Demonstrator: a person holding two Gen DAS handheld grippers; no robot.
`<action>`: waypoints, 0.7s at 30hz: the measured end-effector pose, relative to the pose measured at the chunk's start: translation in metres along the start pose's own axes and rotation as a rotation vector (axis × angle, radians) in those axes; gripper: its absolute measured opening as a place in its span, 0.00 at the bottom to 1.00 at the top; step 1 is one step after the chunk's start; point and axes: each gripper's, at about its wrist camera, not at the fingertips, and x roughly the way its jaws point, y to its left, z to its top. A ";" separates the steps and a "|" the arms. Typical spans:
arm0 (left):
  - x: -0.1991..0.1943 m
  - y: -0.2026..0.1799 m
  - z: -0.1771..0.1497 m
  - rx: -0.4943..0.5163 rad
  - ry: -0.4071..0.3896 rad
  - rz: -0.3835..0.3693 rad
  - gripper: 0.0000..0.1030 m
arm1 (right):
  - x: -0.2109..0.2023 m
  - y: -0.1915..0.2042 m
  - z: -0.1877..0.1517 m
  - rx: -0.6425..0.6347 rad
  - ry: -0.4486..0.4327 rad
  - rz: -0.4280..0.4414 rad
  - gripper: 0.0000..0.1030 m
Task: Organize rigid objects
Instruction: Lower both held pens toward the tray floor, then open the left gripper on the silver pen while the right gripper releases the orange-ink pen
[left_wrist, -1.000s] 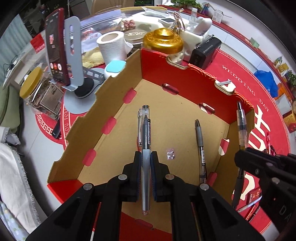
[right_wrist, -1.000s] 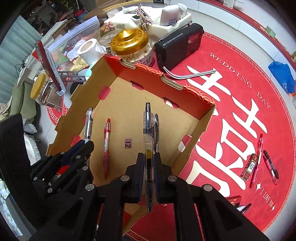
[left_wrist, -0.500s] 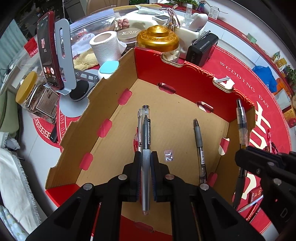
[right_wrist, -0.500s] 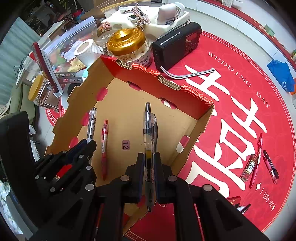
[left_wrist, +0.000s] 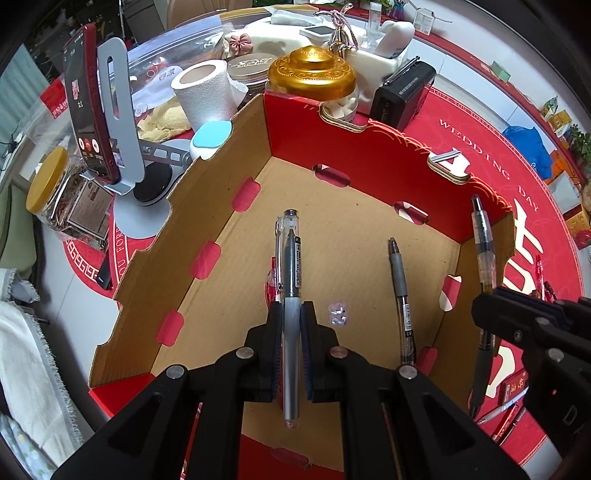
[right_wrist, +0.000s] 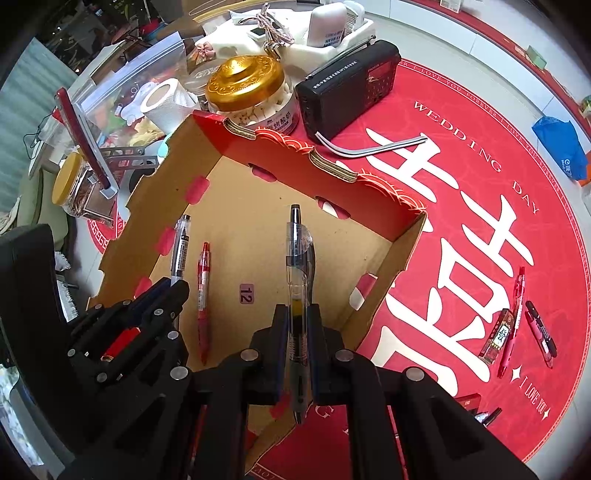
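My left tongs (left_wrist: 291, 325) clench a silver pen (left_wrist: 290, 295), my right tongs (right_wrist: 299, 325) a clear pen (right_wrist: 298, 266), both above the cardboard box (left_wrist: 221, 206). Inside lie a red pen (right_wrist: 202, 291) and a grey pen (left_wrist: 400, 291). Beyond stands a gold-lidded jar (right_wrist: 251, 92).

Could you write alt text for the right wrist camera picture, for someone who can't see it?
The right claw, shut on a clear pen, holds it over an open cardboard box on a red tablecloth. A red pen lies inside the box; the left claw holds another pen at left.
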 end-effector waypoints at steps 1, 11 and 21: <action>0.001 0.000 0.000 0.001 0.000 0.000 0.10 | 0.001 -0.001 0.001 0.002 0.000 0.000 0.11; 0.008 -0.003 0.000 0.021 0.004 -0.004 0.10 | 0.010 -0.006 0.004 0.020 0.012 -0.001 0.11; 0.017 0.000 0.001 0.027 0.021 -0.002 0.10 | 0.020 -0.007 0.004 0.027 0.029 -0.009 0.11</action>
